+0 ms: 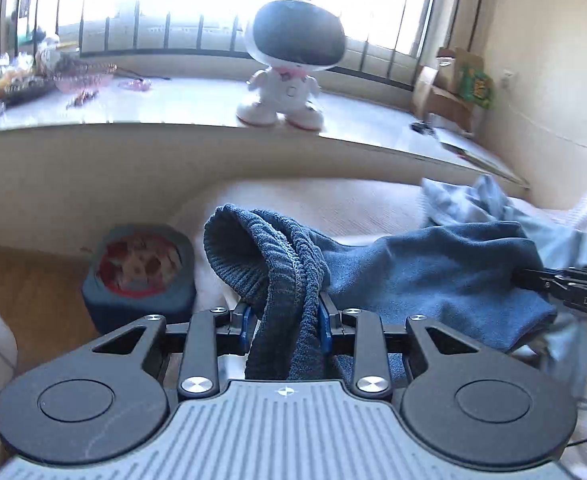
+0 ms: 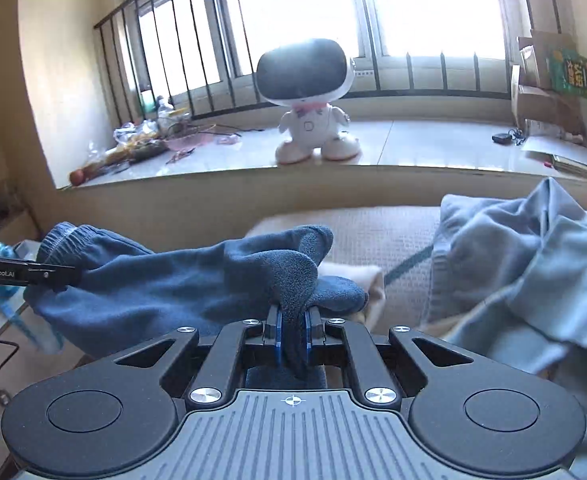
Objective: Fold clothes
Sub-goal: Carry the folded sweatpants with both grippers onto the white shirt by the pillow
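Note:
A dark blue fleece garment (image 1: 433, 272) with a ribbed elastic waistband (image 1: 253, 256) hangs stretched between both grippers above a cream bed cover (image 1: 333, 208). My left gripper (image 1: 283, 316) is shut on the waistband end, which bunches up over its fingers. My right gripper (image 2: 293, 324) is shut on the other end of the same garment (image 2: 153, 288). The right gripper (image 1: 533, 278) reaches in from the right in the left wrist view. In the right wrist view the left gripper (image 2: 73, 274) enters from the left.
A crumpled light blue garment (image 2: 533, 264) lies on the bed (image 2: 373, 232) at the right. A white toy robot (image 2: 309, 100) stands on the window ledge (image 2: 433, 140) with clutter (image 2: 145, 140) at its left end and boxes (image 2: 549, 80) at its right. A blue bin (image 1: 141, 272) sits on the floor.

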Available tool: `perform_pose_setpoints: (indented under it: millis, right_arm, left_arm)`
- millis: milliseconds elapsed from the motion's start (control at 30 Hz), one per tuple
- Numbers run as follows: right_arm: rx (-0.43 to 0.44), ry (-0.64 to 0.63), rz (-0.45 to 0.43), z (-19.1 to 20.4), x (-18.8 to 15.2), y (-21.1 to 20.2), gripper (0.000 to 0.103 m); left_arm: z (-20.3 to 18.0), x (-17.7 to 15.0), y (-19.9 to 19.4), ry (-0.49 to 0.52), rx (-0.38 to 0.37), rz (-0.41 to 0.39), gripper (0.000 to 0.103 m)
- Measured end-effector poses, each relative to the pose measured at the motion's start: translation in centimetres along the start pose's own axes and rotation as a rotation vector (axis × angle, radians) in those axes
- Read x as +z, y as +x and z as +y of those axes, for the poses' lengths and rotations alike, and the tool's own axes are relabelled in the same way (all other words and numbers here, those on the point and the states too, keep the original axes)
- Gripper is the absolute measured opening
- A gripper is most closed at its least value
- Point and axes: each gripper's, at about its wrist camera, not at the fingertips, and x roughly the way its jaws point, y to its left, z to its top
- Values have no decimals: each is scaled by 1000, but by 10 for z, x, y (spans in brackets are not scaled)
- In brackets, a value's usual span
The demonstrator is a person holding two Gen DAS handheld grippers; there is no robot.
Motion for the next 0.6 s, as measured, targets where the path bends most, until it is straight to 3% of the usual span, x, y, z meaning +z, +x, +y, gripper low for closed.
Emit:
perform_pose_setpoints:
  millis: [100,267,333,400,533,600]
  right_arm:
    - [-30,16,25,-9,2,37,11]
    - [-55,65,81,-22,-17,69,11]
    - [-67,83,92,-26,-26,75,16]
    - [-79,102,102,-30,-34,80,18]
    - [-100,132,118,-37,-49,87,34]
    - [-105,118,108,-36,-45,79,34]
  left_arm:
    - [10,11,39,-5,3,21,28]
    - [26,-13,112,-17,45,153,31]
    - [36,-31,134,-54,64,215,40]
    - [44,-44,142,-103,67,251,45]
    - [47,-45,124,-95,96,213,55]
    - [46,-40,111,-78,126,188,56]
